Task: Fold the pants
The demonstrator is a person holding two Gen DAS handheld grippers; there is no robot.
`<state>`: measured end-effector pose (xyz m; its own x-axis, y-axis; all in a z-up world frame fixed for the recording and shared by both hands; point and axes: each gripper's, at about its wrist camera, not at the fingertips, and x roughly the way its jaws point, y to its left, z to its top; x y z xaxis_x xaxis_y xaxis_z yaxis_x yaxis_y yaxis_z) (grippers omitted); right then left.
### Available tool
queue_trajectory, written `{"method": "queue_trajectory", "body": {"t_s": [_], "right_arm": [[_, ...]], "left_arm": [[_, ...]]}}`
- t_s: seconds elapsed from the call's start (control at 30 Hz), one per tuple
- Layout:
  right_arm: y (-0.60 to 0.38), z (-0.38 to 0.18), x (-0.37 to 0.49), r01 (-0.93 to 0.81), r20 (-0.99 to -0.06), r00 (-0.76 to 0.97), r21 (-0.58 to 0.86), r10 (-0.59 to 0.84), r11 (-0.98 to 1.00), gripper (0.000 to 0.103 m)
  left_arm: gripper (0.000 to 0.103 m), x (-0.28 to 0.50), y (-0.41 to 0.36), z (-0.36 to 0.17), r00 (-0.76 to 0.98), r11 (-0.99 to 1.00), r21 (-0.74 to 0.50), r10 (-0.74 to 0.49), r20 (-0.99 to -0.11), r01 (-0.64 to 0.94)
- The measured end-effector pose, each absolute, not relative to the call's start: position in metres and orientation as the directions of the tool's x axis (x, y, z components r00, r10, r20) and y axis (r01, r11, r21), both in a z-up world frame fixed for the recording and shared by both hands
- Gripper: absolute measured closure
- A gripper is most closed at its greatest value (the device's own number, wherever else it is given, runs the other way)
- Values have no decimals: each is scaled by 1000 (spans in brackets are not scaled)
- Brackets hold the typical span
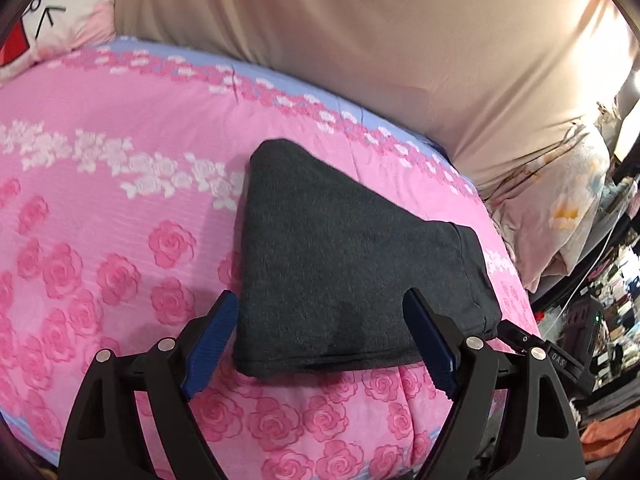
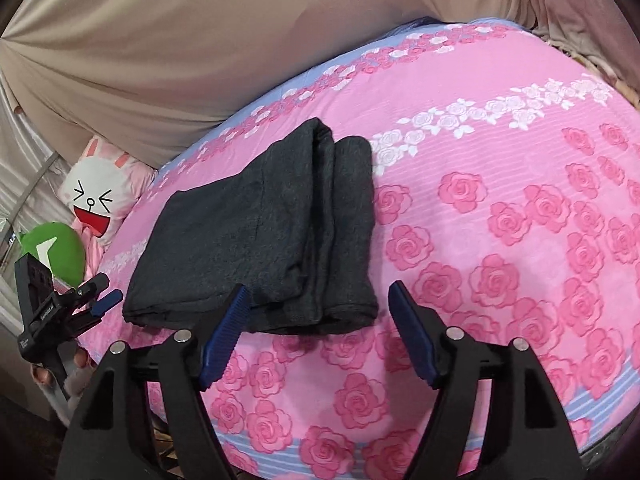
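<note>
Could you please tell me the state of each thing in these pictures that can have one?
Pants: folded into a compact dark bundle, lying flat on the bedspread, not held.
Left gripper: jaws open, nothing clamped; the folded pants lie just ahead of them.
Right gripper: jaws open, nothing clamped, at the near edge of the pants.
Bedspread: spread smooth over the bed.
Rabbit pillow: lying at the bed's edge.

Left claw [image 1: 320, 320] and right claw [image 2: 318, 304] both gape wide, angled downward, gripping nothing.
</note>
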<state>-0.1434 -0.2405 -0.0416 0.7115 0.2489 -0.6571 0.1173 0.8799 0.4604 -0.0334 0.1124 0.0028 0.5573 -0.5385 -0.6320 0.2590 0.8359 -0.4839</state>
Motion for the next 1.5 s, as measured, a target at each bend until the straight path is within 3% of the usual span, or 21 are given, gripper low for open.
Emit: {"method": "queue_trajectory", "body": {"t_s": [0.17, 0.23, 0.33, 0.47, 0.5, 0.6, 0.63, 0.73, 0.9, 1.27, 1.3, 1.4, 1.5], "right_arm": [[-228, -21, -141, 176, -626, 775, 339, 82, 924, 28], [-220, -17, -136, 141, -627, 771, 336, 110, 931, 36], [-203, -24, -123, 117, -677, 730, 263, 97, 958, 54], [-192, -33, -115, 125, -694, 716, 234, 75, 964, 55], [-192, -34, -114, 124, -695, 715, 235, 78, 964, 58], [-189, -28, -122, 129, -677, 735, 183, 30, 975, 86], [-188, -23, -126, 117, -664, 746, 190, 40, 975, 88], [-187, -10, -136, 96, -638, 769, 184, 44, 978, 88], [-197, -43, -127, 128, -675, 737, 196, 39, 972, 82], [-202, -11, -133, 116, -637, 768, 236, 64, 965, 78], [-202, -8, -130, 112, -632, 773, 231, 61, 966, 77], [-200, 1, -114, 105, -614, 788, 209, 47, 972, 56], [-199, 1, -91, 94, -609, 791, 209, 55, 973, 54]], "left_arm": [[21, -38, 85, 9, 642, 943, -237, -333, -691, 234], [20, -43, 69, 11, 664, 959, -145, -273, -696, 242], [20, -42, 55, 9, 654, 957, -123, -270, -707, 262], [20, -37, 44, 0, 624, 956, -124, -269, -734, 266], [20, -36, 42, -2, 619, 958, -117, -260, -741, 262], [20, -33, 39, -8, 608, 963, -104, -240, -757, 249], [20, -34, 38, -8, 609, 964, -101, -236, -757, 248], [20, -34, 38, -9, 608, 965, -91, -227, -761, 247], [19, -35, 34, -10, 611, 966, -68, -211, -763, 248], [18, -33, 31, -13, 616, 971, -36, -177, -768, 235], [18, -33, 31, -14, 617, 972, -31, -173, -767, 234], [17, -33, 30, -15, 619, 973, -25, -167, -767, 231], [17, -33, 29, -15, 621, 973, -24, -166, -766, 231]]}}
